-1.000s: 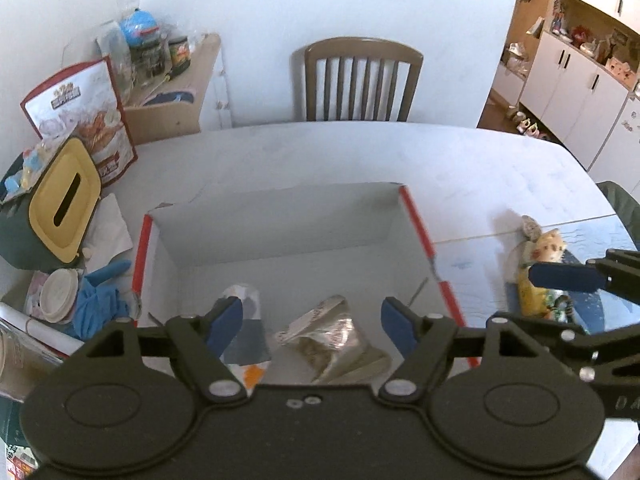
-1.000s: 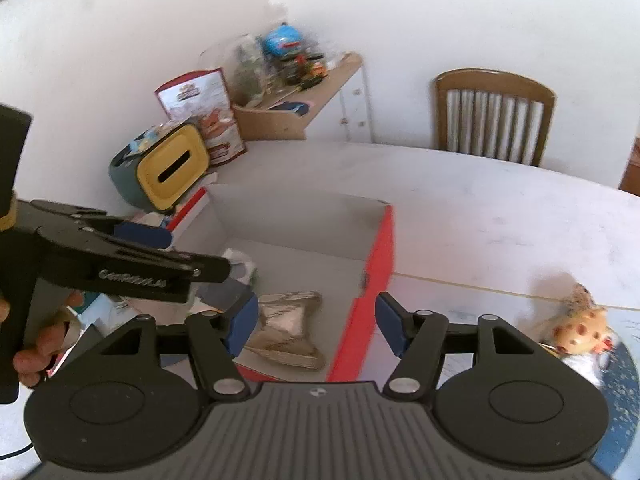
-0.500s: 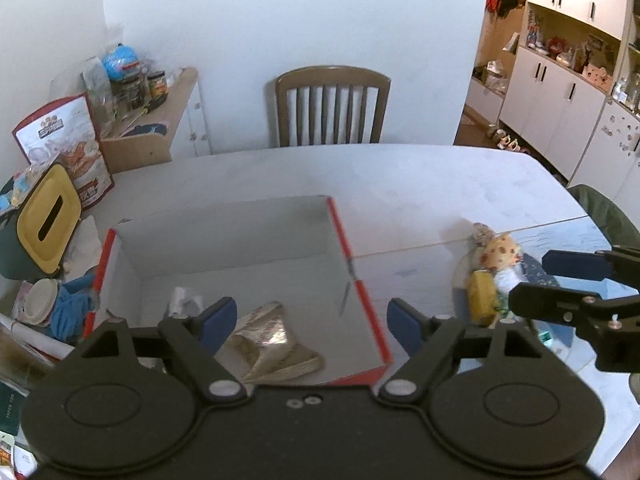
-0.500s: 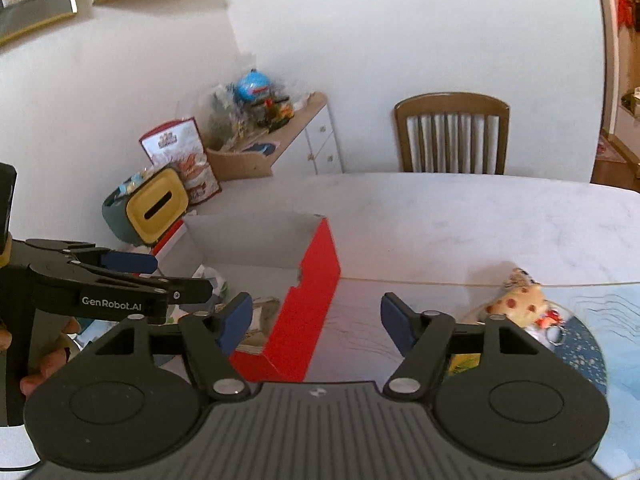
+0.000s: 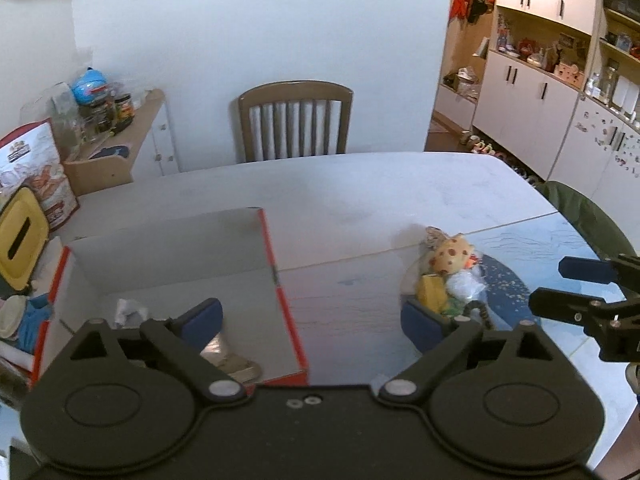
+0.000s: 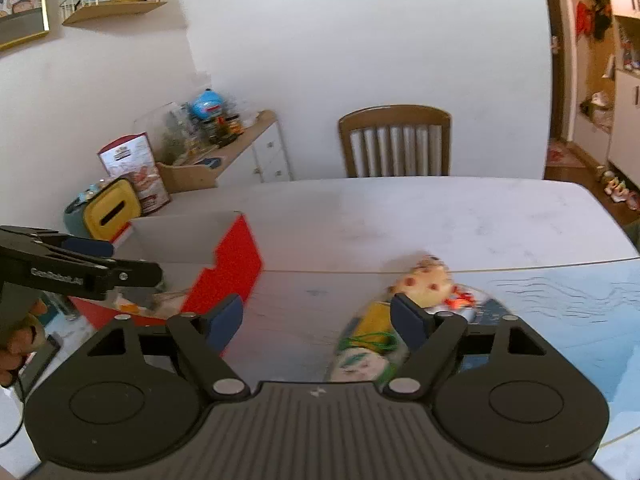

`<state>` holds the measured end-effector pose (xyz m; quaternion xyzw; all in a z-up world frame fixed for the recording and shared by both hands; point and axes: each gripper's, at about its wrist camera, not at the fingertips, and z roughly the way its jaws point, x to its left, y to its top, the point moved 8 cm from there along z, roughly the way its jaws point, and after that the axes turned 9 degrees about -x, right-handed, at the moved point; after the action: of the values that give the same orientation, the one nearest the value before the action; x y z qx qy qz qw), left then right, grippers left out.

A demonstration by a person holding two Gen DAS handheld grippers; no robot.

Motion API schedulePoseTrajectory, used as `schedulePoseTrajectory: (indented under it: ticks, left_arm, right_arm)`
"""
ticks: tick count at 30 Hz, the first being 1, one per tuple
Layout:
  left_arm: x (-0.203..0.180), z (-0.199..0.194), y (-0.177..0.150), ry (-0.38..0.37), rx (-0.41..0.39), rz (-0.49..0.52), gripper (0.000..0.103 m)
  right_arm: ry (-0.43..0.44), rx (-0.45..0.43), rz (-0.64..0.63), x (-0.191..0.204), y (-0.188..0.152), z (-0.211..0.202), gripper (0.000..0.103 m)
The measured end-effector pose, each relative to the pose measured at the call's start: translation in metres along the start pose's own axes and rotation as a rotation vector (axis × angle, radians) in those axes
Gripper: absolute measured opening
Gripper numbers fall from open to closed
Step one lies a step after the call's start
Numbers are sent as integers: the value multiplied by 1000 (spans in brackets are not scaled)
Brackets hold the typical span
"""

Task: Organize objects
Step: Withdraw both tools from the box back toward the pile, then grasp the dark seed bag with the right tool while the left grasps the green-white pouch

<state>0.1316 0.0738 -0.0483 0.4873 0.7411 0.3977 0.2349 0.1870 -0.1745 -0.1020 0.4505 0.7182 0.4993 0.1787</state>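
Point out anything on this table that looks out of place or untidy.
A loose pile of small items, topped by a spotted plush toy, sits heaped on the table right of the red-edged box, not inside it.

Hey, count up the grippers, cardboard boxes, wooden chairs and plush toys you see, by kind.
Grippers: 2, the left gripper and the right gripper
Cardboard box: 1
Wooden chair: 1
Plush toy: 1
Total: 5

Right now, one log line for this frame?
left gripper: open, empty | right gripper: open, empty | box: holds wrappers | toy pile: on table
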Motion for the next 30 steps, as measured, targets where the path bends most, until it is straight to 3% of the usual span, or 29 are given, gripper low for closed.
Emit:
schedulePoseTrajectory:
  ticks: [2,13,30]
  left_arm:
    - [-7,3,-1,-10,-6,11,102]
    - [-54,25,-6,-82,6,38,103]
    - [-111,85,-46,-147,130,27,102]
  right_arm:
    - [-19,-8,6,-13,-3,-7,83]
    - [-79,20,23,-63,-25,-18,84]
    - [36,176,-122,-56,-90,18,84]
